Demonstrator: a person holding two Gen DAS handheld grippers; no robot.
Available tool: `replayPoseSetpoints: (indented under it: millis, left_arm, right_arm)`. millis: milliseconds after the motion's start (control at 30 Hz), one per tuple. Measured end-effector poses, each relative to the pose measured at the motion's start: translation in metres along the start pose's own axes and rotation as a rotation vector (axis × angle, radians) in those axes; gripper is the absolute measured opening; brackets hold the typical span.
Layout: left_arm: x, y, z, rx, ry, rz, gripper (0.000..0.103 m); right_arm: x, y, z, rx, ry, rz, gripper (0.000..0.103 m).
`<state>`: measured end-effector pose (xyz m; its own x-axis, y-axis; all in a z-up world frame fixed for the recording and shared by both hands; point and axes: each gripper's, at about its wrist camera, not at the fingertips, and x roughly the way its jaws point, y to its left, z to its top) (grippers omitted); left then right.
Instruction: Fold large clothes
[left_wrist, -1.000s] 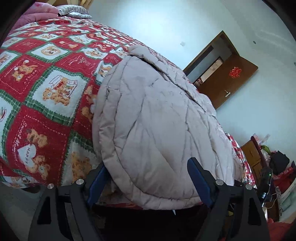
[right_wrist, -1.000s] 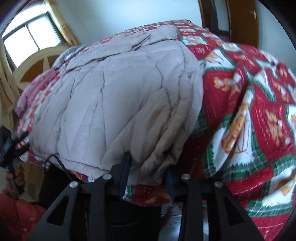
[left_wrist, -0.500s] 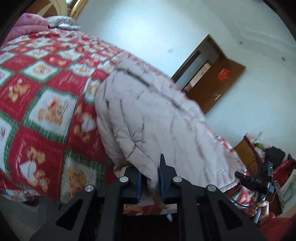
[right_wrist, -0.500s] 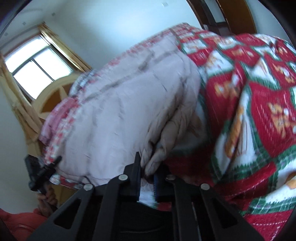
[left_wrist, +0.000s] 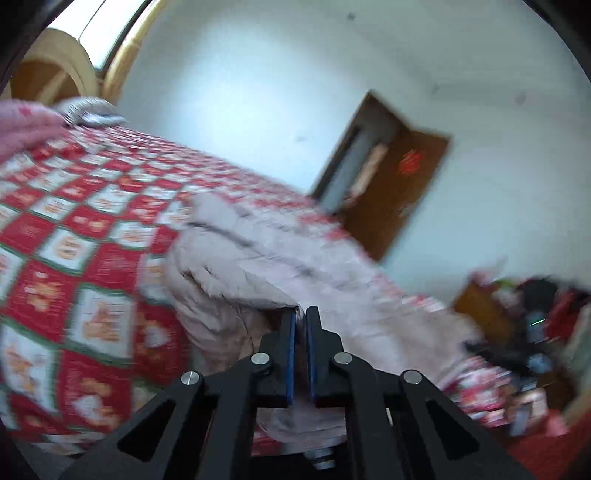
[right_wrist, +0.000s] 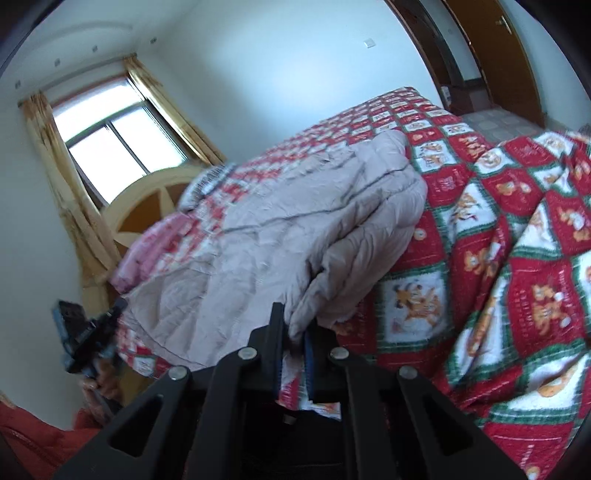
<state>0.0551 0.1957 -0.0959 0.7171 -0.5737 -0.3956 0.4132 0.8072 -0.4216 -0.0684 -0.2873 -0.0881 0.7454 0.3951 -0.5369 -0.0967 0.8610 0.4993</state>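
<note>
Blurring smears the left wrist view, so the clutter by the brown door is hard to make out, and the near hem of the beige quilted coat is hidden behind both tools. The coat lies spread on the bed's red checkered blanket. The left gripper has its jaws pressed together on a bunched corner of the coat. The right gripper has its jaws clamped on the other corner, some blanket edge showing between them too.

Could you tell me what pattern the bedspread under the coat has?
Red and white squares with green borders and bear pictures on the bedspread, clearest in the right wrist view.
</note>
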Motion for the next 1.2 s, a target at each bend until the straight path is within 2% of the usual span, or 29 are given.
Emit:
replayPoseSetpoints:
  millis: [33,133,167,200,233,300,367,467,667,767,833,867,900,933,967,1033,1067,1100,1200]
  left_arm:
    - [0.007,0.004,-0.004,0.002,0.028,0.053,0.005]
    - [0.027,0.026,-0.015,-0.057,0.133,0.098,0.013]
    - [0.031,0.032,-0.019,-0.072,0.161,0.114,0.019]
    - [0.036,0.041,-0.023,-0.100,0.192,0.126,0.031]
    - [0.039,0.048,-0.028,-0.136,0.215,0.133,0.039]
    - [0.036,0.061,-0.036,-0.204,0.206,0.173,0.072]
    - [0.028,0.069,-0.042,-0.250,0.165,0.203,0.077]
    - [0.028,0.079,-0.048,-0.303,0.173,0.192,0.085]
    - [0.056,0.079,-0.069,-0.322,0.299,0.142,0.085]
    - [0.055,0.074,-0.076,-0.322,0.251,0.067,0.083]
    - [0.055,0.070,-0.075,-0.314,0.238,0.024,0.057]
    - [0.055,0.068,-0.073,-0.302,0.234,0.020,0.036]
    - [0.052,0.065,-0.071,-0.277,0.221,0.021,0.025]
    - [0.049,0.062,-0.069,-0.260,0.209,0.017,0.024]
    - [0.045,0.059,-0.066,-0.240,0.193,0.010,0.020]
    - [0.041,0.055,-0.062,-0.223,0.171,0.003,0.019]
    - [0.039,0.055,-0.061,-0.221,0.168,-0.002,0.019]
    - [0.042,0.057,-0.059,-0.224,0.169,-0.006,0.019]
    - [0.048,0.057,-0.061,-0.229,0.187,0.003,0.020]
  right_arm:
    - [0.003,-0.003,-0.002,0.003,0.009,-0.002,0.012]
    - [0.013,-0.008,-0.009,0.003,0.044,-0.019,0.012]
    - [0.014,-0.007,-0.011,-0.001,0.049,-0.027,0.012]
    - [0.014,-0.009,-0.012,0.006,0.051,-0.024,0.012]
    - [0.014,-0.010,-0.012,0.012,0.050,-0.020,0.012]
    - [0.013,-0.013,-0.011,0.021,0.047,-0.021,0.012]
    - [0.012,-0.015,-0.011,0.026,0.049,-0.026,0.012]
    - [0.012,-0.019,-0.014,0.036,0.056,-0.032,0.012]
    - [0.017,-0.025,-0.021,0.047,0.086,-0.067,0.012]
    - [0.015,-0.031,-0.026,0.073,0.097,-0.079,0.012]
    - [0.015,-0.034,-0.029,0.086,0.105,-0.090,0.014]
    - [0.015,-0.036,-0.029,0.093,0.111,-0.096,0.017]
    - [0.015,-0.038,-0.030,0.104,0.119,-0.104,0.018]
    - [0.015,-0.039,-0.031,0.114,0.125,-0.113,0.018]
    - [0.016,-0.040,-0.031,0.123,0.130,-0.117,0.025]
    - [0.017,-0.043,-0.031,0.140,0.127,-0.123,0.039]
    - [0.017,-0.045,-0.032,0.148,0.120,-0.122,0.052]
    - [0.017,-0.047,-0.032,0.164,0.108,-0.113,0.060]
    - [0.022,-0.055,-0.032,0.207,0.096,-0.064,0.062]
